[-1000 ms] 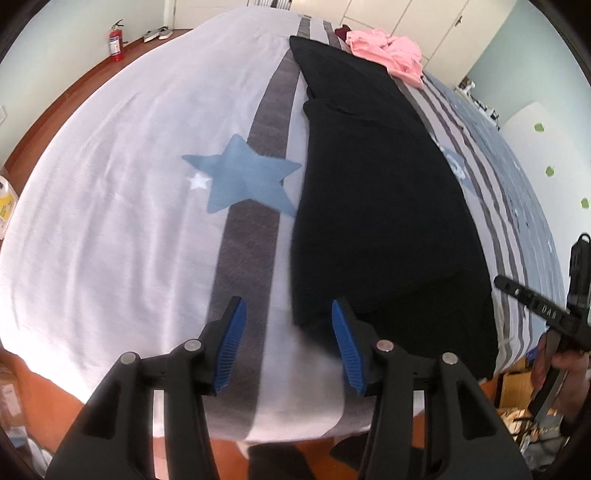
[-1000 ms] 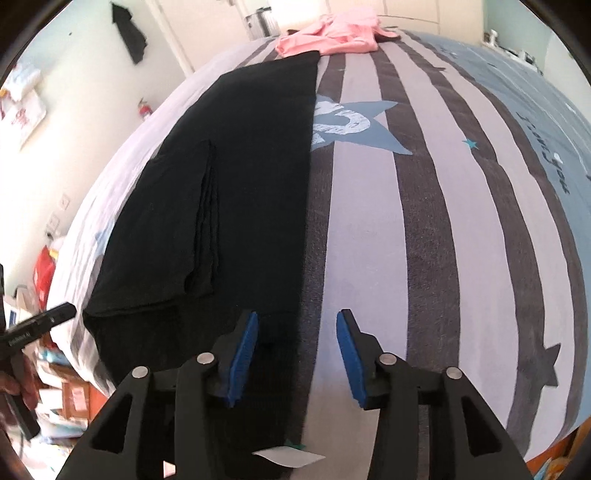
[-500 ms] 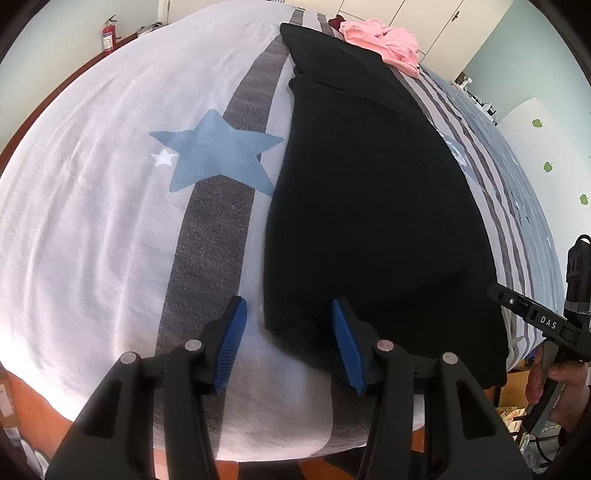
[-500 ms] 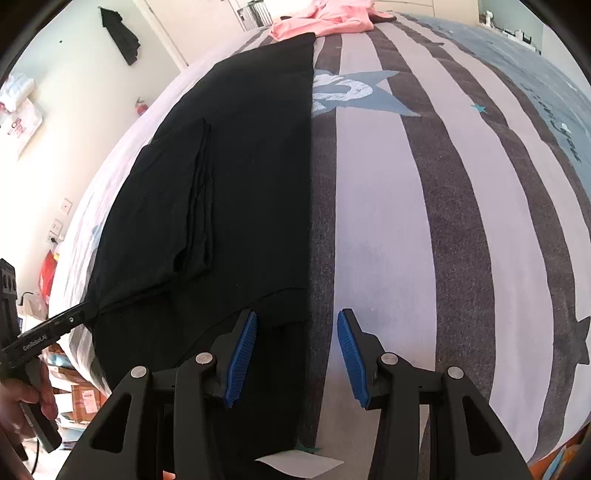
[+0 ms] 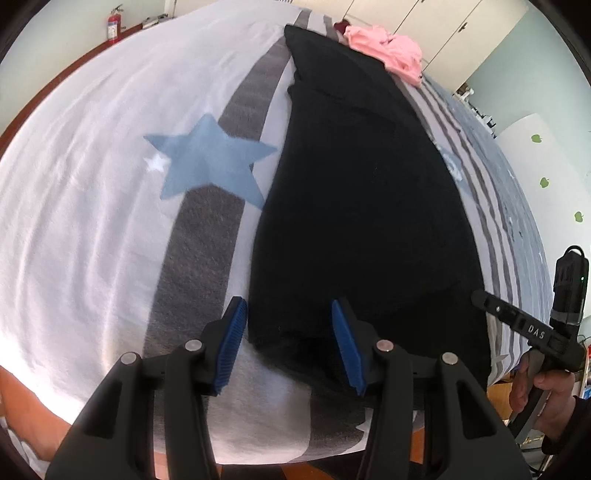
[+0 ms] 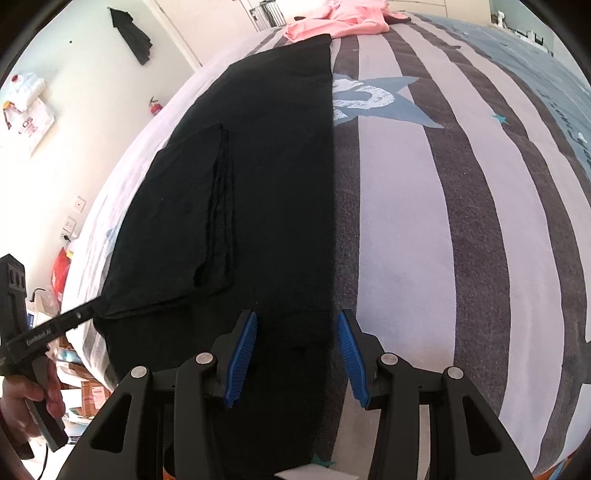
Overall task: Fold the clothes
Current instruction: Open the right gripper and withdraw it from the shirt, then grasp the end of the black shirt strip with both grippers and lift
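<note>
A long black garment [image 5: 369, 203] lies flat along the striped bed, with a folded-in panel [image 6: 184, 221] on its left half. My left gripper [image 5: 290, 332] is open over the garment's near left corner, and the cloth lies between its blue pads without being pinched. My right gripper [image 6: 297, 343] is also open, straddling the garment's [image 6: 280, 166] near right edge. The other tool's tip shows at the side of each view: the right gripper [image 5: 480, 297] and the left gripper [image 6: 86, 314], each held by a hand.
A pink garment [image 5: 388, 48] lies bunched at the far end of the bed, also pink garment [image 6: 340, 22]. The bedsheet [image 5: 92, 203] has grey stripes and blue stars. A fire extinguisher [image 5: 112, 24] stands by the far wall. Boxes and clutter [image 6: 74, 369] sit beside the bed's near edge.
Both grippers have edged in over the garment's near corners. The cloth now lies between each pair of pads instead of beside one finger. The jaws' spread is unchanged.
</note>
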